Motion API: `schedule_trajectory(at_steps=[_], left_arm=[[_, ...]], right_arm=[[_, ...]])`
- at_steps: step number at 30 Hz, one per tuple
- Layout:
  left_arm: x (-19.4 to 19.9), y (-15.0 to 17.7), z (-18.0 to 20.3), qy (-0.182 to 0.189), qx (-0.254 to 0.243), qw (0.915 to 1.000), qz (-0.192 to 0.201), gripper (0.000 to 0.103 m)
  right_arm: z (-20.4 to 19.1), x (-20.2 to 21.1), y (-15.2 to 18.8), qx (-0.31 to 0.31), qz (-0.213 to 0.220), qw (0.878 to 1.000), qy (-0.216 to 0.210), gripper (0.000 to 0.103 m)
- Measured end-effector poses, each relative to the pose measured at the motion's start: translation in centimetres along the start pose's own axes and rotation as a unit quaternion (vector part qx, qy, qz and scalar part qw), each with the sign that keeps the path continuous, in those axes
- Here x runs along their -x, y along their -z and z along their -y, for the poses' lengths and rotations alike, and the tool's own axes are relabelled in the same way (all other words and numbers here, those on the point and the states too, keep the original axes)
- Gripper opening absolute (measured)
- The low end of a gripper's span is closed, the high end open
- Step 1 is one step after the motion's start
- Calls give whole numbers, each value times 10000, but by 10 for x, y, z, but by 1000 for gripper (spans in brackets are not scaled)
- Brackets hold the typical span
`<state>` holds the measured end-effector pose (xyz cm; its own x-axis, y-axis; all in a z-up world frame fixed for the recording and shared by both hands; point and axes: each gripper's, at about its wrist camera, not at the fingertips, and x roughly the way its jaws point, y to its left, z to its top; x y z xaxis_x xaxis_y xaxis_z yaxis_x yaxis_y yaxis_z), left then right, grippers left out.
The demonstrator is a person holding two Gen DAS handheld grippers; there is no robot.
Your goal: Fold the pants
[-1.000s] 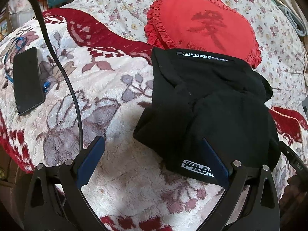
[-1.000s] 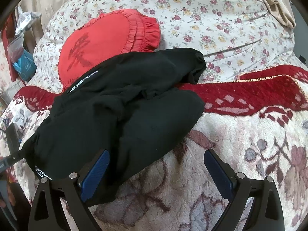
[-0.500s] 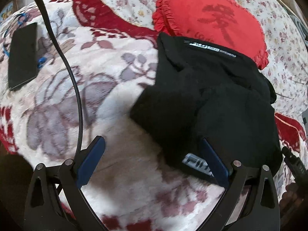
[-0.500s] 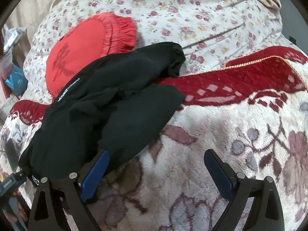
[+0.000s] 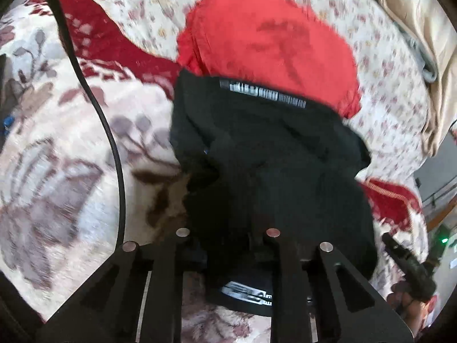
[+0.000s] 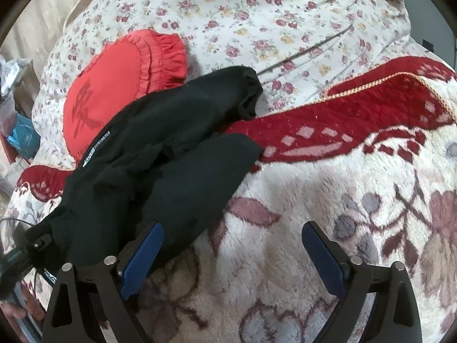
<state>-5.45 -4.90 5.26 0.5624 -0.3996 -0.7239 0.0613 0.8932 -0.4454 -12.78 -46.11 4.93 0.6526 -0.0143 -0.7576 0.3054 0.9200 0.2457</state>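
underneath, plush floral blanket (image 6: pixel 314 200) covers bed.

Open plush blanket (image 6: pixel 328 200) lies bare to the right of the black pants (image 6: pixel 160 165), giving a hand free passage there. Behind the pants, the red cushion (image 6: pixel 114 85) blocks the way, touching their far edge. A black cable (image 5: pixel 94 108) arcs over the blanket on the left.

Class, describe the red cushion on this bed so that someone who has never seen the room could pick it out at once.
Start at the bed's white quilt printed with small roses. On it, just behind the crumpled black pants, lies the red cushion, partly overlapped by them. It is the only plain bright red thing there, with a ruffled edge and a dark character on its face.
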Motion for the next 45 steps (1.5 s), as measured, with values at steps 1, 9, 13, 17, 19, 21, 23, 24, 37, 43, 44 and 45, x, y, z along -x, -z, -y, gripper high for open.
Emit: schedule_trajectory(at_steps=[1, 9, 13, 17, 19, 21, 23, 24, 37, 43, 44, 45], left_arm=[[11, -6, -8, 54, 37, 9999, 103, 17], [26, -3, -50, -268, 203, 9994, 61, 16], [17, 8, -49, -345, 249, 9991, -58, 16], [17, 7, -45, -406, 180, 9990, -38, 16], [20, 7, -46, -417, 164, 9990, -39, 16], [21, 8, -46, -412, 145, 9990, -41, 16], [23, 8, -46, -357, 181, 9992, -47, 16], [25, 8, -47, -321, 202, 9993, -45, 16], [24, 46, -34, -569, -328, 9963, -556, 25], [60, 40, -38, -718, -525, 9952, -408, 37], [65, 37, -38, -813, -575, 9944, -349, 37], [70, 35, -38, -890, -633, 9936, -285, 37]], right_arm=[[0, 0, -3, -33, 27, 10000, -10, 89], [20, -44, -25, -698, -264, 9972, 33, 88], [31, -62, -36, -1142, -156, 9927, -359, 74], [30, -80, -46, -1134, -279, 9920, -485, 15], [25, -66, -46, -894, -63, 9947, -494, 5], [20, -40, -43, -643, 208, 9970, -378, 5], [22, -2, -37, -549, 525, 9964, -378, 4], [25, 12, -34, -517, 618, 9961, -359, 4], [88, 48, 43, -379, -742, 9925, 896, 12], [91, 85, 30, -113, -49, 9860, 1665, 50], [91, 90, 26, -144, 34, 9875, 1570, 50], [89, 95, 22, -166, 128, 9913, 1302, 50]])
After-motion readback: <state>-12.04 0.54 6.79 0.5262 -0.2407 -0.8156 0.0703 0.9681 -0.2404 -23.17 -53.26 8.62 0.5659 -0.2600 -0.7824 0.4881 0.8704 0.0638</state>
